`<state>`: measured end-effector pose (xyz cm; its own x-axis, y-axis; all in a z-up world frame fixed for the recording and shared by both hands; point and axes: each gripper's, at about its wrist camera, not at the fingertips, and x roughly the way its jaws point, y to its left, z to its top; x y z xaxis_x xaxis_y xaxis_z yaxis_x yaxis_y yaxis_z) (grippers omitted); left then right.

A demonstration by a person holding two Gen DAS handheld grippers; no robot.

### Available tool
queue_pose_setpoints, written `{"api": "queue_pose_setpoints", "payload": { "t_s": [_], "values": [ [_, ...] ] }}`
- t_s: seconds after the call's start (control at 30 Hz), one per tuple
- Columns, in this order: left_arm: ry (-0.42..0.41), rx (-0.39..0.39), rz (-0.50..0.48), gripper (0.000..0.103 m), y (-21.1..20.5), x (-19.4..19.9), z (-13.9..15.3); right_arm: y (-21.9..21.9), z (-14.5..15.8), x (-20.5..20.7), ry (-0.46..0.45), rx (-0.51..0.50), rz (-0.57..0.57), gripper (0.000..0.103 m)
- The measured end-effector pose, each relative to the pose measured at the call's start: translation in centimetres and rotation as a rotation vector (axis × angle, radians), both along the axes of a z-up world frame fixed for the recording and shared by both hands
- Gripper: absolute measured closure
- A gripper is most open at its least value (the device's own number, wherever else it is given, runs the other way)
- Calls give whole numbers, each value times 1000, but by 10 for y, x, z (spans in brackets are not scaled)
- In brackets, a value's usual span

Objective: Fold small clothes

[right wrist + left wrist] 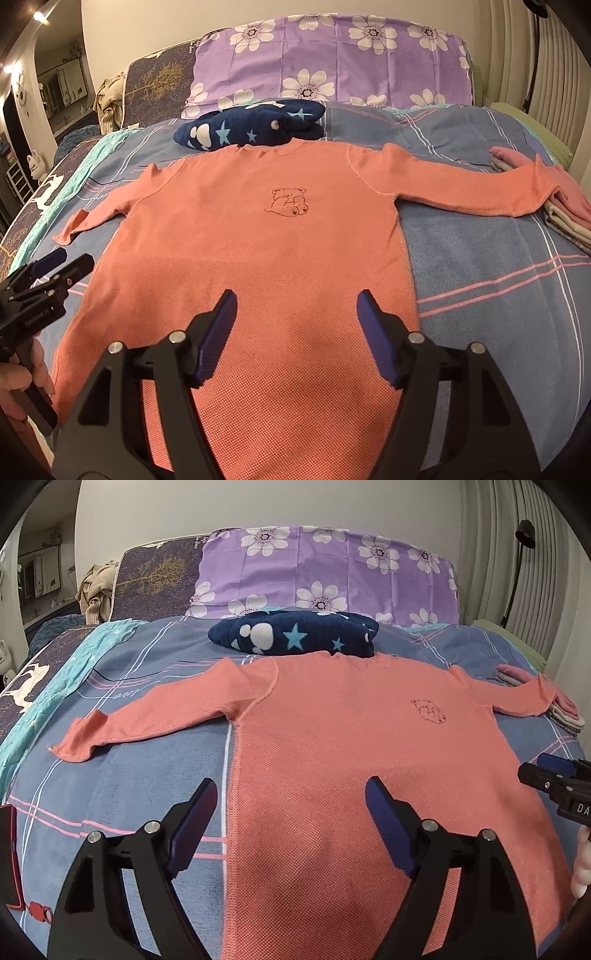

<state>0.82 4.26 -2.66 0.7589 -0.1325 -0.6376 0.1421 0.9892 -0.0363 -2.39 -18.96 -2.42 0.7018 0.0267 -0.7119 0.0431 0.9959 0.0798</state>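
A small coral-pink long-sleeved shirt (351, 746) with a bear outline on the chest lies flat on the bed, front up, both sleeves spread out; it also shows in the right wrist view (266, 251). My left gripper (291, 794) is open and empty, over the shirt's lower left edge. My right gripper (295, 306) is open and empty, over the shirt's lower right part. The right sleeve's cuff rests on a stack of folded clothes (569, 214). Each gripper shows at the edge of the other's view, the right gripper (554, 775) and the left gripper (55, 266).
A folded navy blanket (295, 635) with stars lies just beyond the collar. A purple flowered pillow (325, 568) stands behind it. The bed has a blue plaid cover (498, 288). A red-edged phone (9, 853) lies at the left. Curtains and a lamp stand are at the right.
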Motion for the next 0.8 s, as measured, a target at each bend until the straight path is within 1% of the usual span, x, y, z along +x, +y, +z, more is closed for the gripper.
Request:
{"api": "queue_pose_setpoints", "payload": {
  "t_s": [0.3,0.53,0.63,0.67,0.77,0.8],
  "values": [
    [-2,-4,16,20,10,2,1,2,1,6,-3,-14,1,34],
    [11,-4,47,20,28,7,-2,10,1,20,-1,-26,13,34],
    [26,-21,68,20,42,11,-6,14,-1,26,6,-28,17,33],
    [37,-42,74,21,50,14,-8,15,-2,27,8,-30,18,33],
    [79,-126,122,32,84,27,-13,18,-4,33,18,-38,20,33],
    [93,-154,152,40,98,31,-15,18,-4,34,21,-40,19,33]
  ]
}}
